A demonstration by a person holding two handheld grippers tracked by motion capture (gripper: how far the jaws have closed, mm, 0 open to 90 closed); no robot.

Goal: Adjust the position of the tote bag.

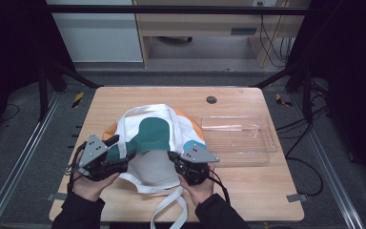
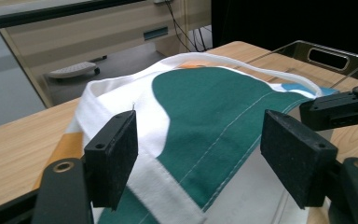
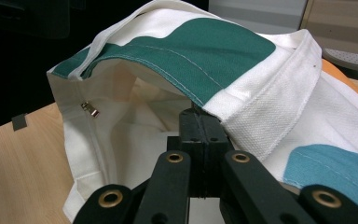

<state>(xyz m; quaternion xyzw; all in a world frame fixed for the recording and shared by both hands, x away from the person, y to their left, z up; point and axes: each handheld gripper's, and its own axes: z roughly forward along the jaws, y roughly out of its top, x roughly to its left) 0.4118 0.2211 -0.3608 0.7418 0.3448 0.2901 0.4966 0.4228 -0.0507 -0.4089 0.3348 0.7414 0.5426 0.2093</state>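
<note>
1. At the near edge of the table (image 1: 262, 191), a person holds a gripper in each hand, both at the mouth of a cloth bag (image 1: 155, 138) that lies in the middle of the tabletop.

2. The right gripper (image 3: 199, 122) is clenched on the bag's upper rim, its two black jaws pressed together with the hem pinched between them. It lifts that rim, so the mouth gapes toward the person.

3. The left gripper (image 2: 200, 144) is released. Its jaws stand wide apart, and the green panel of the bag lies between and beyond them, not pressed by either pad.

4. The step in hand looks like opening the bag. To do it well, I judge that the left gripper should close on the rim on its own side, taking only the top layer of cloth, while the right keeps its pinch firm. Catching both layers would pull the mouth shut.

5. Pulling the two rims apart gently and evenly should keep the hem from slipping out of the right jaws.

6. The bag is white cotton with large curved patches of dark green, orange and light blue, and white stitching. Its lining is plain white, with a small metal snap (image 3: 89, 109) inside near the rim.

7. Two white webbing handles show: one arches over the top of the bag, the other (image 1: 171, 207) trails off the near edge of the table.

8. A clear plastic tray (image 1: 240, 138) sits just beside the bag, to the person's right.
</note>
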